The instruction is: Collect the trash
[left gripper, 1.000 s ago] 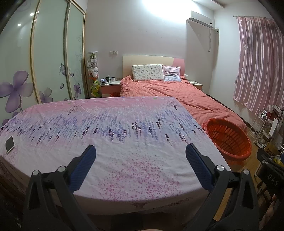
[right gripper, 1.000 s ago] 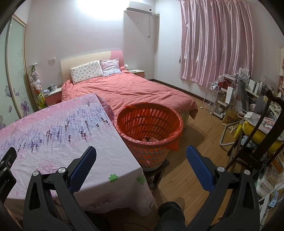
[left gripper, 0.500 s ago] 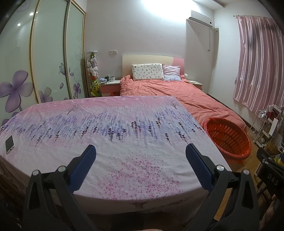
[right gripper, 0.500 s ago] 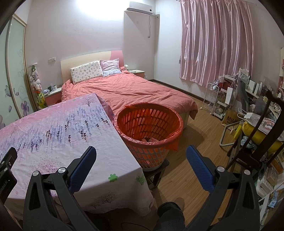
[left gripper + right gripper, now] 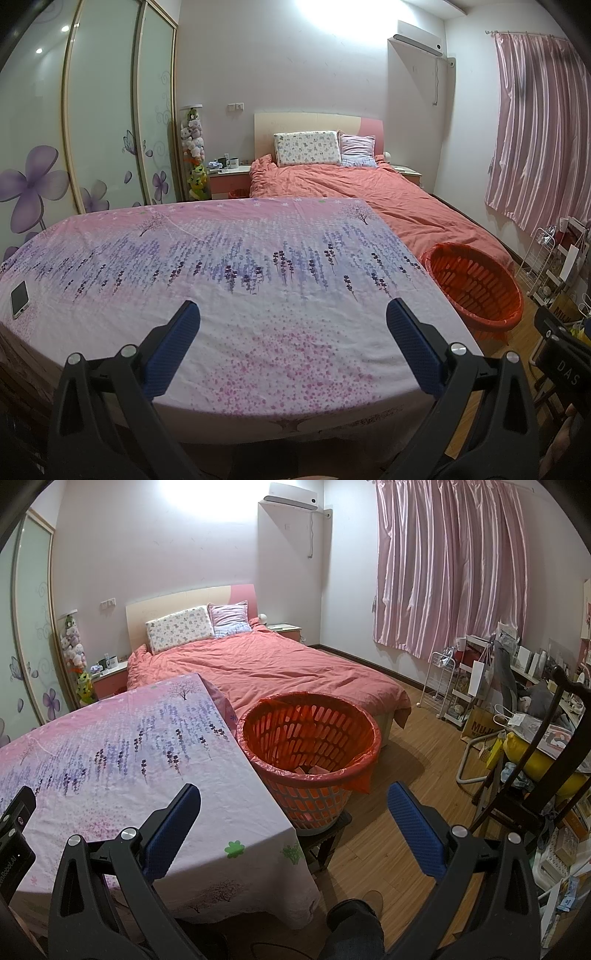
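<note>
Basket [image 5: 309, 738]: against the table's [image 5: 110, 746] right edge, paper scraps inside.
Left gripper [image 5: 291, 325]: fingers spread, empty, above bare cloth.
Right gripper [image 5: 293, 808]: fingers spread, empty, over the table's corner.

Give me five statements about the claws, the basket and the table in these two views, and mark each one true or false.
1. The left claw is shut on a piece of trash. False: it is open and holds nothing.
2. The orange basket stands beside the table. True.
3. The right claw is open. True.
4. The basket is empty. False: some pieces lie at its bottom.
5. A phone lies on the tablecloth near its left edge. True.
</note>
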A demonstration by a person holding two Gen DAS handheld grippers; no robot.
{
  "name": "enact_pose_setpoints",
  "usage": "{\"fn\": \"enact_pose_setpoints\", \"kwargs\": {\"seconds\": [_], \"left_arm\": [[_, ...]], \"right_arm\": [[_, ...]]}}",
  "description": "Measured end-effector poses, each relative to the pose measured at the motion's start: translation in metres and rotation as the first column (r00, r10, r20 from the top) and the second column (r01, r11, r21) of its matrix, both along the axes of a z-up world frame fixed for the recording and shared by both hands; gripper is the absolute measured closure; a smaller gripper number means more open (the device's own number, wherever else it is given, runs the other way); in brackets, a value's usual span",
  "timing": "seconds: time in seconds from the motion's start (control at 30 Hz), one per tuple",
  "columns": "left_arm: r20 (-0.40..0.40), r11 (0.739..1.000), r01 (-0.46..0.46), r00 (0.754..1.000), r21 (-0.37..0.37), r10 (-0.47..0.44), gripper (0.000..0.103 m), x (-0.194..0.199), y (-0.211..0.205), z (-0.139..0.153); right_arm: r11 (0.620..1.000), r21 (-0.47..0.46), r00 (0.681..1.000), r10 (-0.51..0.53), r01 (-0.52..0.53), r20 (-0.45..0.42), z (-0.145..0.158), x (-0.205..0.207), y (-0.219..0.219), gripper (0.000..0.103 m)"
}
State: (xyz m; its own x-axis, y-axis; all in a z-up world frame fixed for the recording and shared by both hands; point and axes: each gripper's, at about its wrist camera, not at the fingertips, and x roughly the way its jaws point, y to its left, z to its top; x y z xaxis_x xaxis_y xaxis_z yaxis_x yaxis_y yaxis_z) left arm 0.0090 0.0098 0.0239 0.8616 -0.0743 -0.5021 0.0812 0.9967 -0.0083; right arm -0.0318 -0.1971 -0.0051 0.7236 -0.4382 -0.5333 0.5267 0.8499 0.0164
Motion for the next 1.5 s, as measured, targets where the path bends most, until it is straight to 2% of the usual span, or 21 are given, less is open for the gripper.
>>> {"fn": "enact_pose_setpoints", "kwargs": {"seconds": [1.5], "left_arm": [[-0.009, 1.0, -0.009, 1.0, 0.005, 0.009, 0.004, 0.0008, 0.0039, -0.0064]], "right_arm": [[1.0, 0.0, 1.0, 0.001, -0.001, -0.002, 0.0002, 0.0007, -0.001, 0.003]]}}
